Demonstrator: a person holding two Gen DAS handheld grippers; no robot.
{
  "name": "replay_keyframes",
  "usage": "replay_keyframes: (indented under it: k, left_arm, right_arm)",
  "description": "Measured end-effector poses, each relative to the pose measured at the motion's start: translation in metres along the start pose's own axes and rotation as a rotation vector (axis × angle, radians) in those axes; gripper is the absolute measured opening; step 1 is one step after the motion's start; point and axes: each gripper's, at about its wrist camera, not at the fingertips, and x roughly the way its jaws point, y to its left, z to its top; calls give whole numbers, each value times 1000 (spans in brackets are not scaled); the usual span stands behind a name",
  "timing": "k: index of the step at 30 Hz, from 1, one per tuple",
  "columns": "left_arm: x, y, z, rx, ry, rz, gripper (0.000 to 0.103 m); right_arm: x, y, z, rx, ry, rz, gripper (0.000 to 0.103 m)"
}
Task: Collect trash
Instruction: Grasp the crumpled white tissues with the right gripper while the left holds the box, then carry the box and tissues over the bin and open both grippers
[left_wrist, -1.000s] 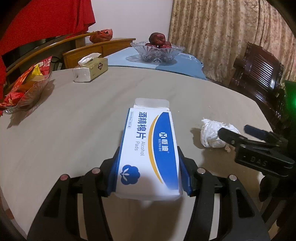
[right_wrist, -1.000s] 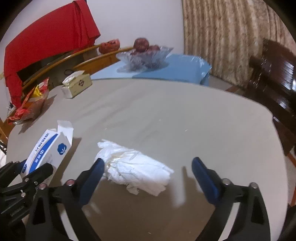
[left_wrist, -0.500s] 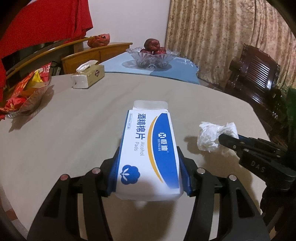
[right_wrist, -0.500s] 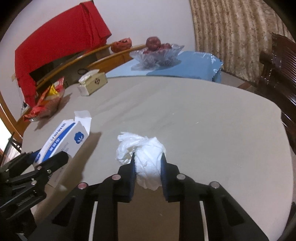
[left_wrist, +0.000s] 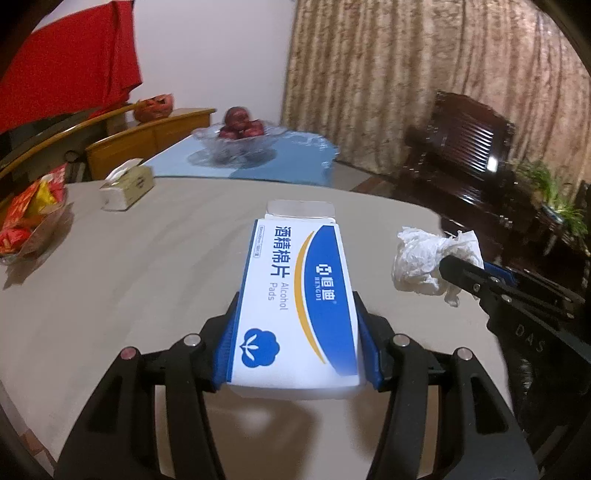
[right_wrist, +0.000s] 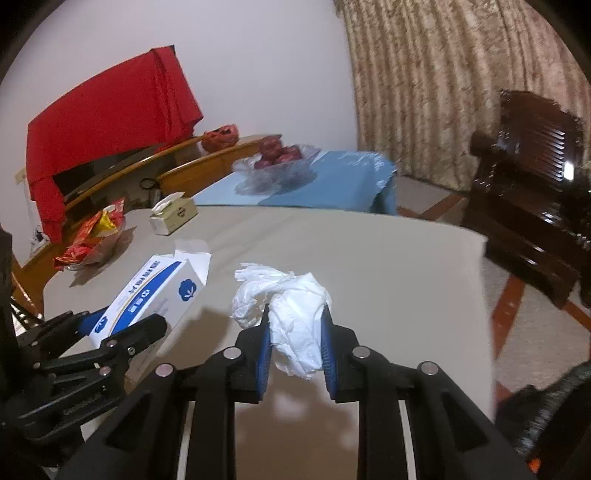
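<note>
My left gripper (left_wrist: 297, 332) is shut on a white and blue alcohol pads box (left_wrist: 295, 295) with its end flap open, held above the grey table (left_wrist: 147, 277). The box also shows in the right wrist view (right_wrist: 155, 295), with the left gripper (right_wrist: 110, 339) around it. My right gripper (right_wrist: 295, 332) is shut on a crumpled white tissue wad (right_wrist: 291, 314) and holds it above the table. In the left wrist view the tissue wad (left_wrist: 424, 264) hangs at the tip of the right gripper (left_wrist: 458, 271).
A tissue box (left_wrist: 127, 184) and a glass dish of red snack packets (left_wrist: 26, 225) stand at the table's far left. A glass bowl of red fruit (left_wrist: 240, 142) sits on a blue-covered table behind. A dark wooden chair (left_wrist: 476, 158) stands right, beyond the table edge (right_wrist: 484, 295).
The right gripper closed on the tissue wad and lifted it off the table. Both grippers have risen with their loads and the views tilt up toward the room.
</note>
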Motion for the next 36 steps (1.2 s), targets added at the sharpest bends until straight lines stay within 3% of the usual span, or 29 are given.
replay_keyframes:
  k: [18,36]
  left_arm:
    - [-55,-135,-9,121,-47,-206,53]
    - [-68,-254,-44,247,-32,-368,53]
  right_arm:
    - [-147,-83,-20,38,-114,-210,23]
    - [-234,-162,-70,162,-133,-408,23]
